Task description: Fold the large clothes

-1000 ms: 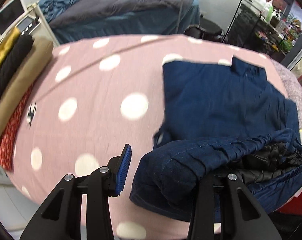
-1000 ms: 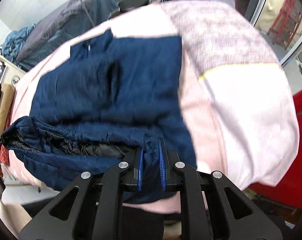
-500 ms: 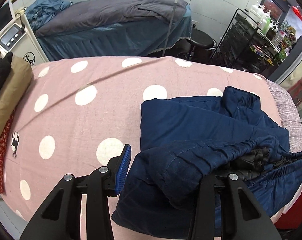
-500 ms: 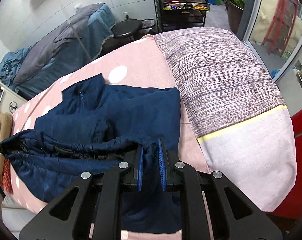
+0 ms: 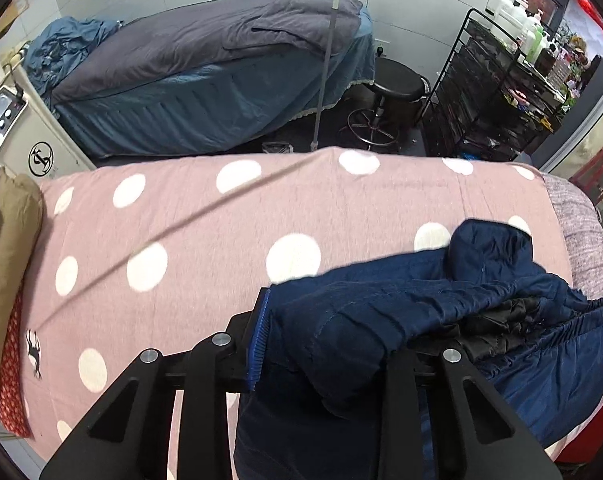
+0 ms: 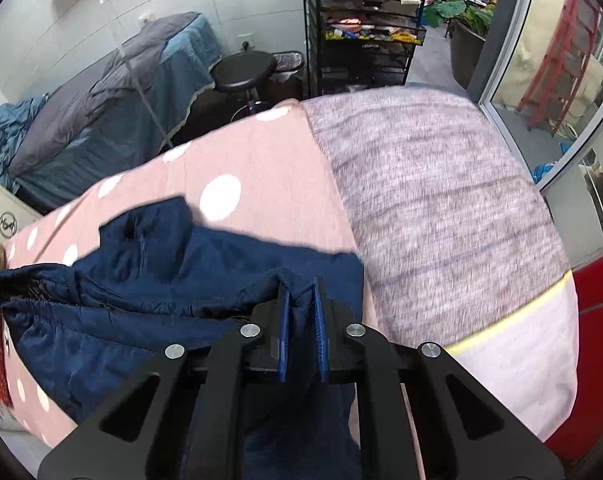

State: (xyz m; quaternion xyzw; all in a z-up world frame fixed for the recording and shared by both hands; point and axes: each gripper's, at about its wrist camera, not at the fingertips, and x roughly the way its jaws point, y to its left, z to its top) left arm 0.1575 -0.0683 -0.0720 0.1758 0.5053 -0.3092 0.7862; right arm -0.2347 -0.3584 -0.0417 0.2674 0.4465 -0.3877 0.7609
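Observation:
A navy quilted jacket (image 5: 441, 300) with black lining lies on a pink polka-dot bed (image 5: 181, 240). It also shows in the right wrist view (image 6: 161, 264). My left gripper (image 5: 333, 340) holds a thick bunch of the jacket's hem between its jaws; its right finger is hidden under the cloth. My right gripper (image 6: 301, 320) is shut on the other end of the hem, with cloth pinched between the blue pads. The hem is lifted and stretched between both grippers above the jacket's body.
A stack of folded clothes (image 5: 9, 260) lies at the bed's left end. A grey-mauve blanket (image 6: 441, 200) covers the right end. Behind stand a blue massage bed (image 5: 221, 64), a black stool (image 5: 397, 88) and a wire shelf rack (image 5: 501, 92).
Both grippers have risen and moved forward over the bed with the hem, carrying it over the jacket's body. The collar end now lies much closer to the lifted hem.

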